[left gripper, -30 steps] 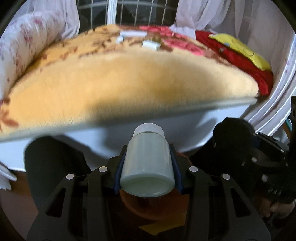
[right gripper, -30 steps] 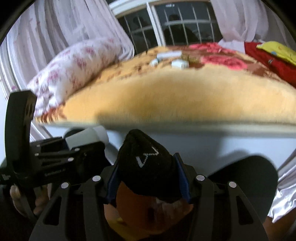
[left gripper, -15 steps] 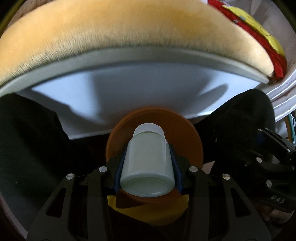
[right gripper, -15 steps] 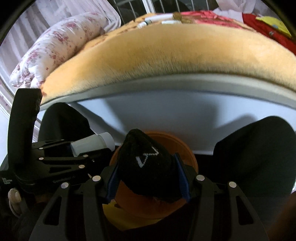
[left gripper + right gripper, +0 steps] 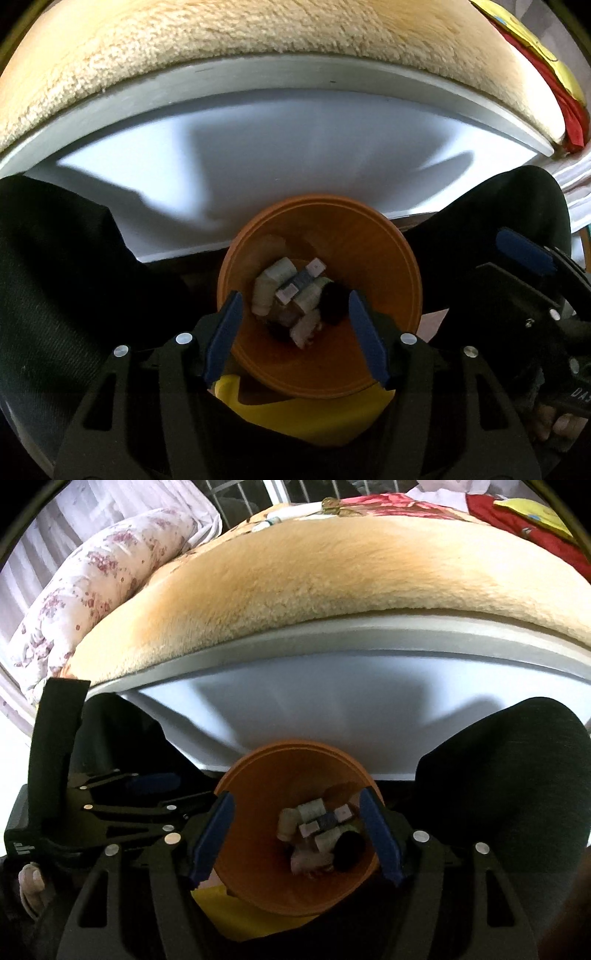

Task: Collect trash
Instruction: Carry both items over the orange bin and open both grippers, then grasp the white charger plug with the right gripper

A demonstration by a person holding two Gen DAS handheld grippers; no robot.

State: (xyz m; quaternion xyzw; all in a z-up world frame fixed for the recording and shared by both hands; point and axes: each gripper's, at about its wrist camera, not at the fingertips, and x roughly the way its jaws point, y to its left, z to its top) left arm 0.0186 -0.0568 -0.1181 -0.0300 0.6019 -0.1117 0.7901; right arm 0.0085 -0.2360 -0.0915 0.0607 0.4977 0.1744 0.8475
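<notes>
Both over round orange plastic bin [image 5: 369, 258], lower centre of frame. Left gripper [image 5: 295, 332] & right gripper [image 5: 295, 838]: jaws opening, nothing btwn pads. White bottles [image 5: 264, 291], small boxes [image 5: 301, 282], black sock [image 5: 334, 304] lie at bin bottom.

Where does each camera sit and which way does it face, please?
Left wrist: on the left gripper, looking steeply down into the orange bin; its own empty, opening jaws show, and the right gripper at right.
Right wrist: on the right gripper, tilted down at the bin below the bed; its empty, opening jaws, the left gripper.
Shared: bin, white bottle, bed edge.
</notes>
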